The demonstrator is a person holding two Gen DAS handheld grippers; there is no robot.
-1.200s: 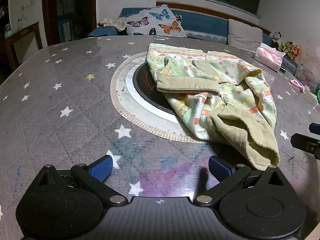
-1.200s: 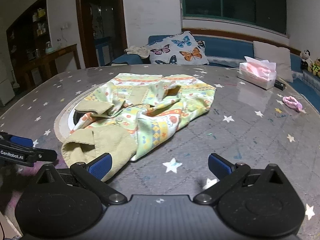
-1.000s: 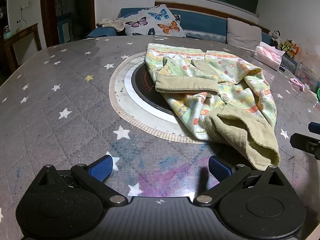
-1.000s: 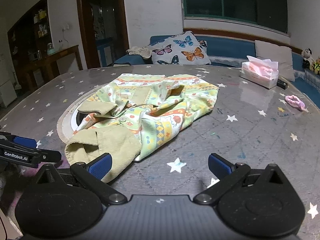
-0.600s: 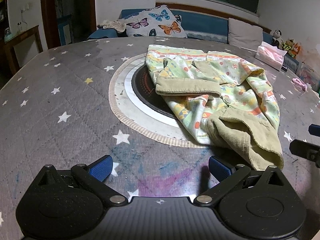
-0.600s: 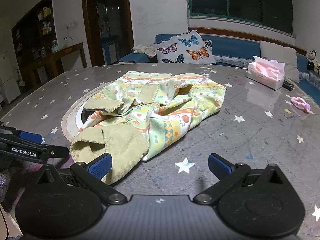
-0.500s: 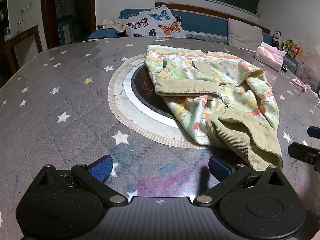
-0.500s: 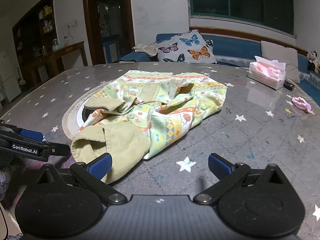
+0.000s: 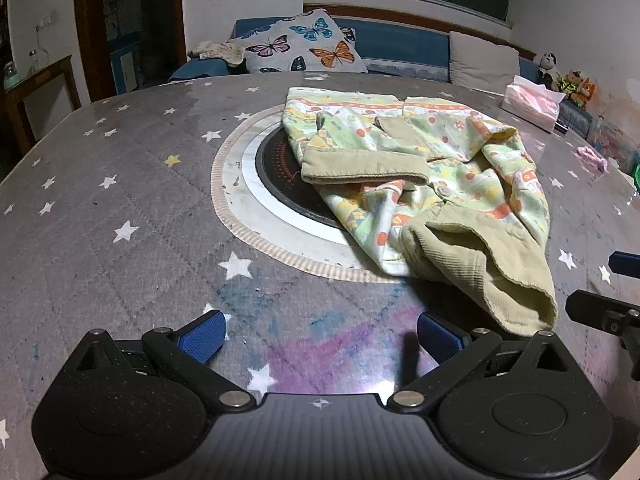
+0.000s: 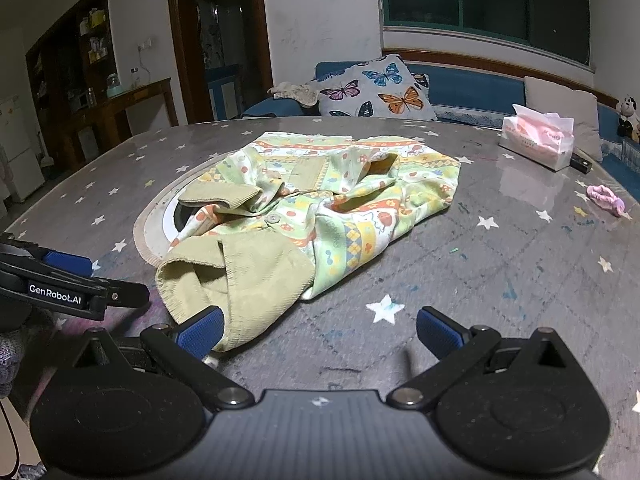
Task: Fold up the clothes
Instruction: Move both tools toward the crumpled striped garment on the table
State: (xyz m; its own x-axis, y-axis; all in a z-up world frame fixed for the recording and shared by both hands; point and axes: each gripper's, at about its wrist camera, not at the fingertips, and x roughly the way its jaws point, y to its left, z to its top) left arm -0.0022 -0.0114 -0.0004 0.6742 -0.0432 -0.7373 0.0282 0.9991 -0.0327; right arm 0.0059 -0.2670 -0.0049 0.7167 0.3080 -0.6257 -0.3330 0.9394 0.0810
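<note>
Hovering both tools low over the near edge of the table (image 9: 120,184), I have nothing in hand yet. My left gripper (image 9: 320,338) has its jaws spread wide with only bare starred tablecloth between the blue pads, and my right gripper (image 10: 318,336) is just as wide and holds nothing — though its left pad (image 10: 200,334) sits right at the hem of the near tan cuff (image 10: 240,280), and I cannot tell whether it touches.

The jacket (image 9: 432,176), a small printed one with tan corduroy cuffs, lies crumpled mid-table, its far-left part draped over the dark round hotplate (image 9: 280,184) set in the centre. One sleeve is folded across the chest, the other trails toward me and ends in that open cuff.

What worries me is the grab. If the right gripper closes where it is, I judge it will pinch only the cuff's upper layer, and lifting would drag the whole heap toward me rather than spread it. The cloth is bunched, so pulling one sleeve could twist the body further. The left gripper is over bare table, well left of the fabric; closing there gets nothing. The glossy tabletop may let the jacket slide instead of unfolding. Over on the far right, the tissue box (image 10: 538,144) and pink hair tie (image 10: 606,198) are well clear.
</note>
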